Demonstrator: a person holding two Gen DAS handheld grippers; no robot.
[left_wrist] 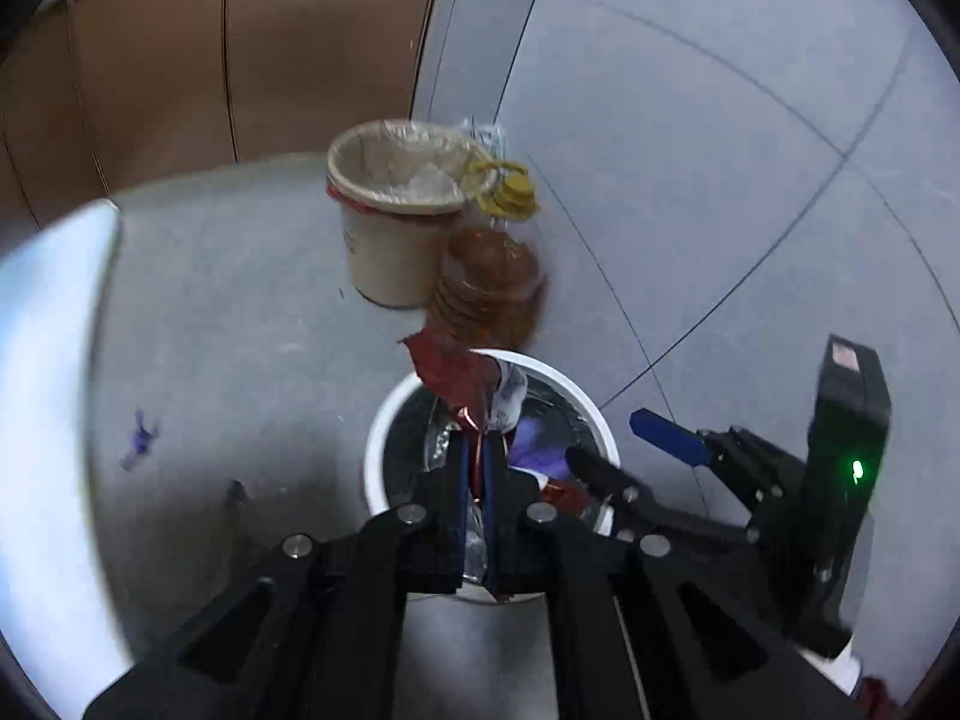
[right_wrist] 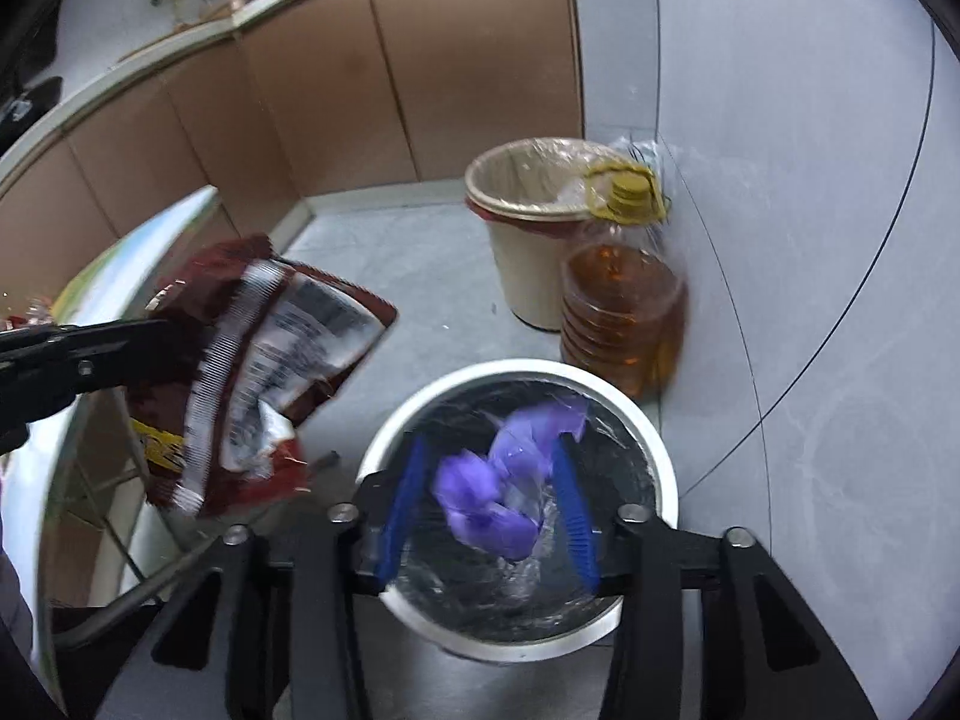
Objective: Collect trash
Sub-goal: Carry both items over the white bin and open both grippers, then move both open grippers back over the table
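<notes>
I'm dropping the purple wrapper (right_wrist: 489, 495) from my spread right gripper (right_wrist: 489, 516) into the white bin (right_wrist: 663, 480) (left gripper (left_wrist: 474, 480) clamping the red packet (right_wrist: 264, 372), probably next)

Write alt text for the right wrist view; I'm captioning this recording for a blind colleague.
The open right gripper hovers over a white trash bin with a crumpled purple wrapper between its blue fingers. At left, the left gripper holds a dark red snack bag. Behind stand a beige bin and an oil bottle.
</notes>
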